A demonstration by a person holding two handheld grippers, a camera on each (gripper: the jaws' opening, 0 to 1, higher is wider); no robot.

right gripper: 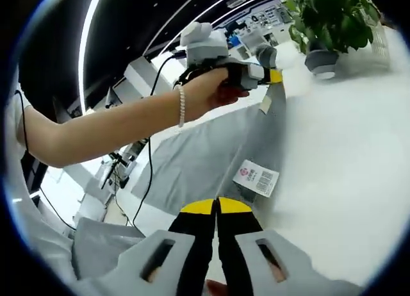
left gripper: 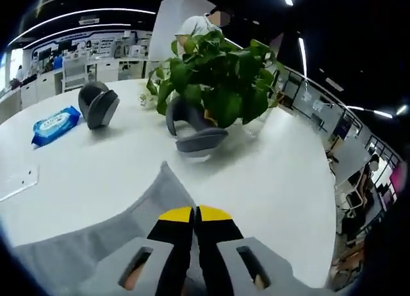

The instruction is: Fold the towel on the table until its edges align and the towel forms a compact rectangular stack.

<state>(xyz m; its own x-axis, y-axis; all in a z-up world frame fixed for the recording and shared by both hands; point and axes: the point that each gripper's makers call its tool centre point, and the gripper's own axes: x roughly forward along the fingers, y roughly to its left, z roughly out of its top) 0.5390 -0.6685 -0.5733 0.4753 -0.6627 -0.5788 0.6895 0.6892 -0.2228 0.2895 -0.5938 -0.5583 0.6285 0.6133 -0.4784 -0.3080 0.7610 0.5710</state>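
Both grippers, left gripper [left gripper: 194, 214] and right gripper [right gripper: 216, 206], are pinched closed on the grey rectangular cloth towel [right gripper: 205, 156], which hangs just ahead of them over the white worktop [left gripper: 269, 174]. Carry both corners forward level, keeping edges matched before releasing.

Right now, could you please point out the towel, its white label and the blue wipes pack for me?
towel [right gripper: 205, 158], right gripper view, on its flat grey middle.
white label [right gripper: 256, 178], right gripper view, centre of the printed tag.
blue wipes pack [left gripper: 56, 125], left gripper view, on its top face.
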